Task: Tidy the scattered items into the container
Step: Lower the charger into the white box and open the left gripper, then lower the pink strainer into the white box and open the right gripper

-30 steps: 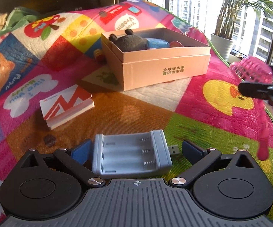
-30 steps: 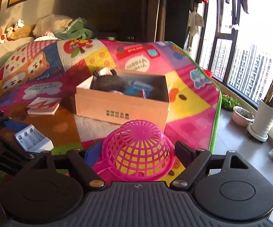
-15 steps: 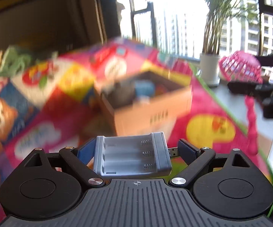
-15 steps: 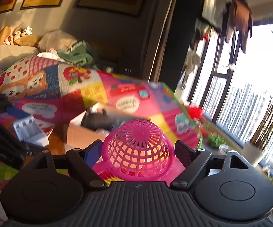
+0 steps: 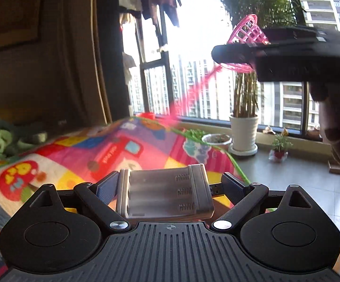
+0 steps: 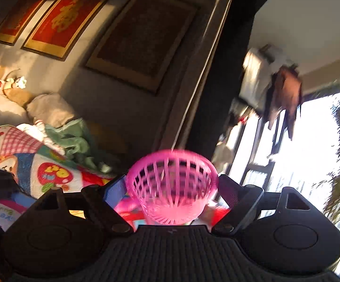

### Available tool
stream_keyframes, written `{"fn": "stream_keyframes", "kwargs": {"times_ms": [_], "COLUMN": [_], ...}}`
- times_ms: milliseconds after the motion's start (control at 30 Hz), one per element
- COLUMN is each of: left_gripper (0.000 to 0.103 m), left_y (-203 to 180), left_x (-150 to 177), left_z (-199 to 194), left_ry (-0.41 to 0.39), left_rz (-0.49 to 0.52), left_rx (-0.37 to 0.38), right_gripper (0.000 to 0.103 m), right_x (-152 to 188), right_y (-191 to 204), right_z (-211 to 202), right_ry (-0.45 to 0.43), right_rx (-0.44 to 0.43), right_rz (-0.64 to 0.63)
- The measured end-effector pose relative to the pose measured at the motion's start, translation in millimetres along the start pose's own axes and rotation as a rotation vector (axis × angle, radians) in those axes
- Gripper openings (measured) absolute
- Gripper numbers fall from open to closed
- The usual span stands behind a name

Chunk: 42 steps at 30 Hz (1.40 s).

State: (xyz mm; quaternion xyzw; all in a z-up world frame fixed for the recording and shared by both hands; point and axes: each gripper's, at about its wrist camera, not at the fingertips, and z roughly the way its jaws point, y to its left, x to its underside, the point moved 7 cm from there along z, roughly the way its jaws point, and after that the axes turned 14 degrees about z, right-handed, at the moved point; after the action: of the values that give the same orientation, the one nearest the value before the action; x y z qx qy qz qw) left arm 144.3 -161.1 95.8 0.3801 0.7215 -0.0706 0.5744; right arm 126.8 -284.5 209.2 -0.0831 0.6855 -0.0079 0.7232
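A grey battery charger [image 5: 165, 195] with a USB plug on its right side sits crosswise between the blue pads of my left gripper [image 5: 170, 184], which is shut on it and carries it above the colourful play mat [image 5: 122, 150]. My right gripper [image 6: 172, 188] is shut on a pink plastic mesh basket [image 6: 170, 176] and points about level toward the wall. In the left wrist view the same basket [image 5: 245, 33] hangs high at the upper right with its long pink handle trailing down. The cardboard container is in neither view.
A person's hand [image 5: 334, 122] holds the right gripper's body at the right edge. Potted plants [image 5: 244, 129] stand on the tiled floor by the big window. Green cloth [image 6: 71, 141] and pillows lie at the mat's far end, below framed pictures [image 6: 59, 16].
Both grippers have risen and tipped upward with their loads. The cardboard box and the red-white card have dropped out of view. The basket has rolled, so its mesh side now faces the right camera.
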Motion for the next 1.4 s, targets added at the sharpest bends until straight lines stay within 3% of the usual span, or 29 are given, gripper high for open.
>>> {"fn": "stream_keyframes", "kwargs": {"times_ms": [167, 267, 400, 533, 667, 800, 933, 1067, 1133, 1233, 1400], "left_gripper": [0.096, 0.096, 0.100, 0.102, 0.103, 0.103, 0.103, 0.103, 0.103, 0.103, 0.103], "left_y": [-2.0, 1.8, 15.8, 31.3, 29.5, 24.3, 29.1, 30.9, 34.1, 43.4, 59.8], "left_x": [25.4, 40.2, 50.5, 62.7, 85.8, 109.2, 126.3, 135.7, 138.6, 145.0, 162.4], "left_z": [57.0, 66.3, 41.0, 11.2, -11.2, -21.9, -28.5, -41.6, -49.3, -62.4, -69.3], "left_ry": [0.039, 0.064, 0.022, 0.020, 0.076, 0.149, 0.161, 0.175, 0.176, 0.178, 0.190], "left_rz": [0.014, -0.010, -0.069, -0.129, -0.176, -0.168, -0.238, -0.280, -0.286, -0.296, -0.361], "left_rx": [0.063, 0.086, 0.055, 0.027, 0.040, 0.027, 0.024, 0.012, -0.006, -0.044, -0.080], "right_gripper": [0.083, 0.084, 0.084, 0.084, 0.084, 0.084, 0.084, 0.084, 0.092, 0.094, 0.093], "right_x": [48.3, 72.3, 106.1, 120.6, 120.7, 108.4, 114.9, 141.3, 159.4, 175.6, 161.6], "right_y": [-1.4, -4.8, -12.2, -16.6, -14.8, -16.2, -10.1, 10.0, 18.4, 19.9, 15.9], "right_z": [56.1, 79.1, 101.3, 101.9, 97.1, 88.5, 100.2, 141.0, 167.2, 191.6, 183.9], "right_ry": [0.150, 0.258, 0.443, 0.533, 0.588, 0.616, 0.778, 0.879, 0.894, 0.891, 0.812], "right_rx": [-0.044, -0.073, -0.121, -0.130, -0.132, -0.100, -0.141, -0.150, -0.114, -0.064, -0.060], "right_rz": [0.007, 0.086, 0.255, 0.305, 0.338, 0.280, 0.369, 0.428, 0.433, 0.462, 0.477]}}
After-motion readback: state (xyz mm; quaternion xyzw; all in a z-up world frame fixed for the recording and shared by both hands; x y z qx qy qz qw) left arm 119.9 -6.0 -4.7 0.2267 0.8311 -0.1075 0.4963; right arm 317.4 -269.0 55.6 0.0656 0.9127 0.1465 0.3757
